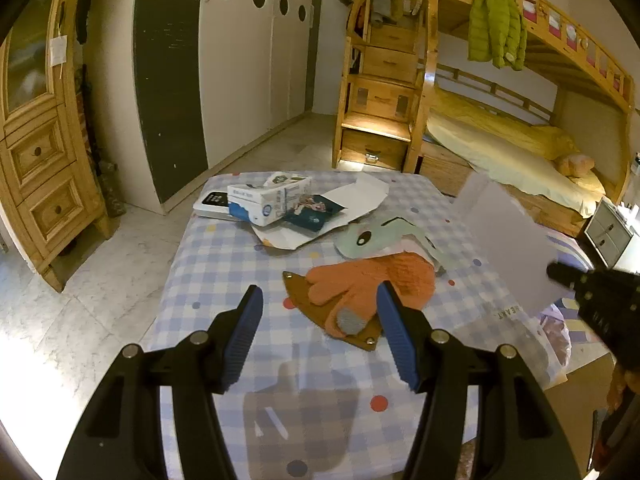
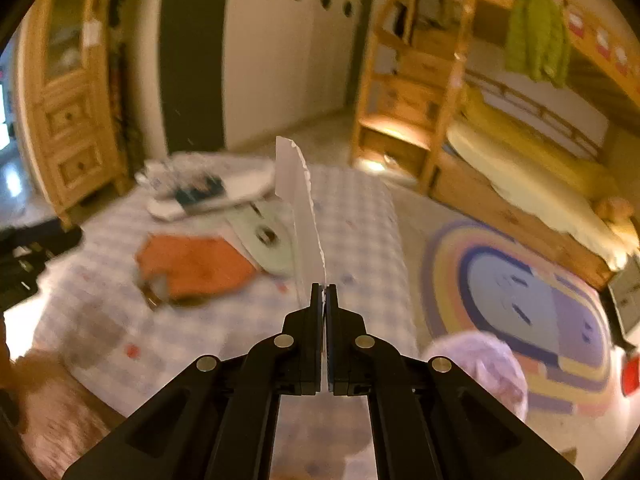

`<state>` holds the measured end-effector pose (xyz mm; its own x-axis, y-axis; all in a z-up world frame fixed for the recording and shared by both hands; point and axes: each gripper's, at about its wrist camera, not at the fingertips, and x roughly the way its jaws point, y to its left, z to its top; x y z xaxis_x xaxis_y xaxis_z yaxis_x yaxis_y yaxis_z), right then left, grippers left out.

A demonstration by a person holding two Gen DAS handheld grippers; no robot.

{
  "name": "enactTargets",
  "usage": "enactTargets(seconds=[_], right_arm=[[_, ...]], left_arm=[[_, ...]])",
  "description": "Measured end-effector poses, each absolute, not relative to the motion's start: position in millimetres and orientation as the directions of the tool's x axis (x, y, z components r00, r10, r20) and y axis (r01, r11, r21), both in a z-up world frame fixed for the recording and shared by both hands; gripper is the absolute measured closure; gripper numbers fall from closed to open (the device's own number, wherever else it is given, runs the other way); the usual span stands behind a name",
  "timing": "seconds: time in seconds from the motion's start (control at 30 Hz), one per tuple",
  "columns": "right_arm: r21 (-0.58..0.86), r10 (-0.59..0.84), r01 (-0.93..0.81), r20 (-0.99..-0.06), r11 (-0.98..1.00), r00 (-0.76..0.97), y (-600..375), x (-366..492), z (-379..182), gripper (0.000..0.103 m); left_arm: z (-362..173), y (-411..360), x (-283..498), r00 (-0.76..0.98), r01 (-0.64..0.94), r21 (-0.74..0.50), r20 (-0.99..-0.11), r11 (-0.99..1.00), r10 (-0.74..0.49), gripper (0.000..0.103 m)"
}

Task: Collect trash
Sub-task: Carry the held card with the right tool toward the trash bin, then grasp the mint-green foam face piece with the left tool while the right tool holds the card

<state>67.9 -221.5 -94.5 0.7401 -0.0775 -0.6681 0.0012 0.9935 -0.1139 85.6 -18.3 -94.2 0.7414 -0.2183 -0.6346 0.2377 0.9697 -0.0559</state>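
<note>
While the right gripper [image 2: 323, 290] has its jaws pressed tight on the lower edge of a torn white sheet of paper [image 2: 301, 216], the sheet stands up edge-on above the checked tablecloth [image 2: 360, 216] — in the left wrist view it shows as a pale panel [image 1: 508, 240] raised over the table's right side. The left gripper [image 1: 319, 300] hovers with its blue pads [image 1: 244, 336] spread wide and nothing between them, just over an orange glove [image 1: 360, 284]. Farther back lie a tissue box [image 1: 268, 198], an opened white envelope [image 1: 352, 200] and a pale green cartoon cutout [image 1: 376, 236] — all resting on the cloth.
</note>
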Motion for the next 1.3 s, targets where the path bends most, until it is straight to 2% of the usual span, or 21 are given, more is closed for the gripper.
enactTargets(seconds=[0.17, 0.33, 0.53, 0.6, 0.83, 0.97, 1.2, 1.23, 1.3], right_arm=[[-0.086, -0.054, -0.015, -0.739, 0.996, 0.672, -229.9, 74.1, -121.8, 0.099], [-0.034, -0.005, -0.032, -0.758, 0.999, 0.652, -233.4, 80.3, -135.9, 0.097], [-0.005, -0.016, 0.017, -0.722, 1.000, 0.692, -241.5, 75.9, -128.1, 0.103], [-0.004, -0.037, 0.049, -0.705, 0.999, 0.708, -247.4, 75.2, -119.4, 0.103], [0.010, -0.056, 0.085, -0.675, 0.996, 0.736, -262.7, 75.4, -106.1, 0.103], [0.022, -0.049, 0.086, -0.680, 0.996, 0.731, -270.4, 77.6, -110.8, 0.103], [0.036, -0.038, 0.086, -0.690, 0.996, 0.723, -275.5, 78.8, -119.0, 0.102], [0.038, -0.035, 0.085, -0.691, 0.996, 0.722, -275.7, 79.2, -119.6, 0.102], [0.042, -0.031, 0.083, -0.692, 0.996, 0.721, -276.0, 78.8, -121.8, 0.102]], left_arm=[[-97.0, -27.7, 83.6, 0.732, 0.257, -0.047, -0.642, 0.965, -0.227, 0.045], [-99.3, -30.4, 82.7, 0.728, 0.263, -0.037, -0.649, 0.964, -0.223, 0.045], [-98.9, -42.3, 94.7, 0.711, 0.292, -0.031, -0.661, 0.956, -0.239, 0.045], [-97.5, -52.1, 104.6, 0.706, 0.312, -0.034, -0.660, 0.950, -0.255, 0.043], [-104.9, -101.4, 145.9, 0.667, 0.398, -0.023, -0.679, 0.917, -0.306, 0.043], [-118.2, -120.6, 169.5, 0.636, 0.413, -0.015, -0.711, 0.911, -0.300, 0.055], [-139.2, -133.0, 200.8, 0.565, 0.403, -0.045, -0.773, 0.914, -0.288, 0.057], [-141.6, -132.6, 203.6, 0.553, 0.404, -0.059, -0.779, 0.913, -0.295, 0.060], [-145.1, -132.4, 209.1, 0.523, 0.410, -0.100, -0.789, 0.906, -0.323, 0.076]])
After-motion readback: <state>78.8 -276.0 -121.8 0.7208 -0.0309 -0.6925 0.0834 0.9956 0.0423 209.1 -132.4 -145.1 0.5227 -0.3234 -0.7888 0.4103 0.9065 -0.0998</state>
